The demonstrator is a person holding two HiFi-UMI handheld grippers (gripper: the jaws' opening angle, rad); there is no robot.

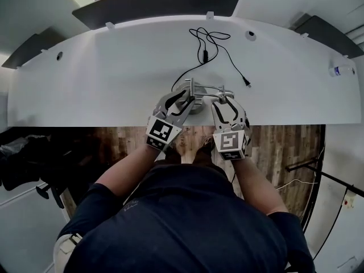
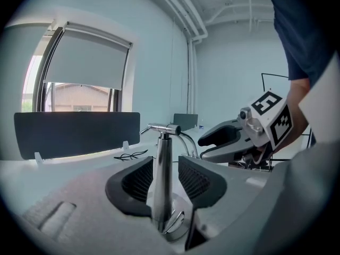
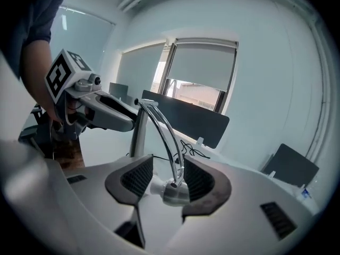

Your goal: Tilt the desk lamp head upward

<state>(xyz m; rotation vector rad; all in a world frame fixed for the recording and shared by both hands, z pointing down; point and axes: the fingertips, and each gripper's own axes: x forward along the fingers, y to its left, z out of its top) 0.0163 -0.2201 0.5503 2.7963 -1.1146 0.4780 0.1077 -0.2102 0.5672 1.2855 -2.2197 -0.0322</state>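
A chrome desk lamp stands near the front edge of the white desk. My left gripper is open, and the lamp's upright post rises between its jaws with a gap on the right side. My right gripper is open too. The small lamp head at the end of the curved arm sits between its pads. In the head view the left gripper and the right gripper are side by side at the lamp.
The lamp's black cable trails in loops toward the back of the desk. A dark partition screen runs along the far edge. A small bottle lies at the far right. The desk's front edge is just under the grippers.
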